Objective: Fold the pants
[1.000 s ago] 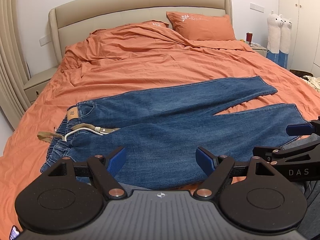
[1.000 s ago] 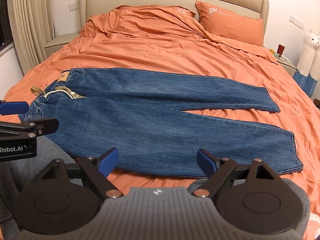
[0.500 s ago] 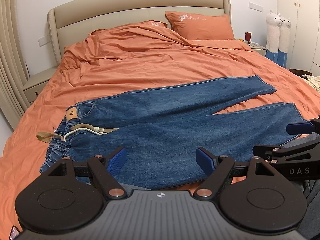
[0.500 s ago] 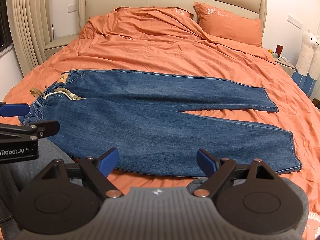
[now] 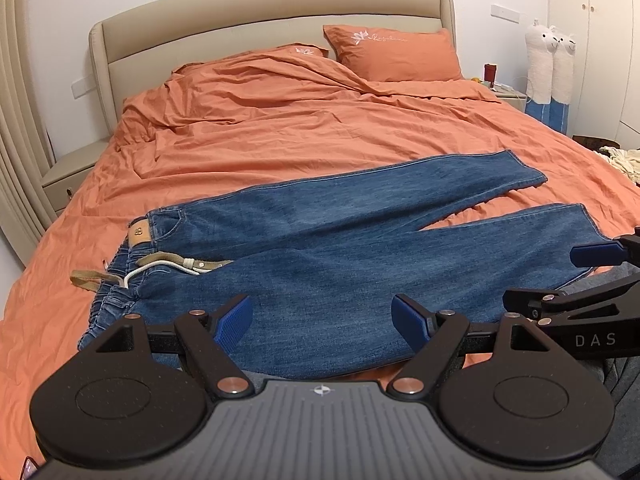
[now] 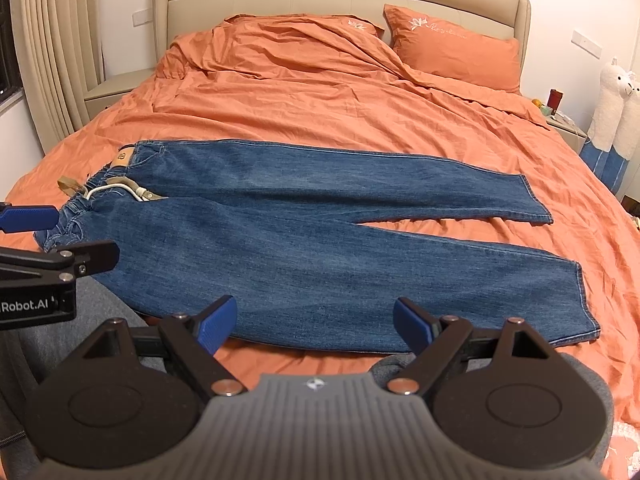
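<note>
Almost nothing changes over the last second: left gripper (image 5: 322,322) drifts slightly, fingers still spread and empty, waistband (image 5: 120,280) ahead-left of them, jeans (image 5: 340,248) flat on the bed (image 5: 280,140), legs splayed. Right gripper (image 6: 316,320) likewise holds, fingers spread and empty, near leg's hem (image 6: 580,300) ahead-right. Judgement: fold not started; both are still lining up for a first grab.

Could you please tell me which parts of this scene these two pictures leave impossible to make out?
- Jeans: near edge hidden behind the right gripper in its own view.
- Left gripper: its body blocks the bed's near edge in the left view.
- Nightstand items: too small to identify.
- Pillow embroidery: lettering too small to read.
</note>
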A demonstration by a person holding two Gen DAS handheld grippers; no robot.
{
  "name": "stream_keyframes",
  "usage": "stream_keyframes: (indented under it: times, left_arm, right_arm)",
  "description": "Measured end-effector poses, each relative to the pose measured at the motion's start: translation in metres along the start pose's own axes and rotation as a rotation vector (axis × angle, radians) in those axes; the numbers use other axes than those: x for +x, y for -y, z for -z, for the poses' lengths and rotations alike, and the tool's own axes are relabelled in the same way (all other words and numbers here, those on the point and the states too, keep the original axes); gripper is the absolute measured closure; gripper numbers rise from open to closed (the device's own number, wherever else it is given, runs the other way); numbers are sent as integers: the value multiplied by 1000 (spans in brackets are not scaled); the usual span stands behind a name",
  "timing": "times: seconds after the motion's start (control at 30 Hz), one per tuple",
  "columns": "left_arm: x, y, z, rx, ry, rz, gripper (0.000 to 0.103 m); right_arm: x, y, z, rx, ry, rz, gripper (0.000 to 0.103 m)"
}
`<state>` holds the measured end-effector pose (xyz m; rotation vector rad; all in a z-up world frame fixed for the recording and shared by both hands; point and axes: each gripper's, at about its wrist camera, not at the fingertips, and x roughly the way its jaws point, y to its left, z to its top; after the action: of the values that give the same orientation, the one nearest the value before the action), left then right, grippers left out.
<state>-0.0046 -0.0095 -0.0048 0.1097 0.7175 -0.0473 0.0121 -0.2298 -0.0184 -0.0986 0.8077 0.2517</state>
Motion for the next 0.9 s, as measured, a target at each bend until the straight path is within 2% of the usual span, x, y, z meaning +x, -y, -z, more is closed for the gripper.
stream_keyframes:
  times: [0.9]
  left_arm:
    - [-2, -2, -4, 0, 2, -5, 10]
  right_arm:
    - [-5, 0, 3, 8, 10, 9, 21]
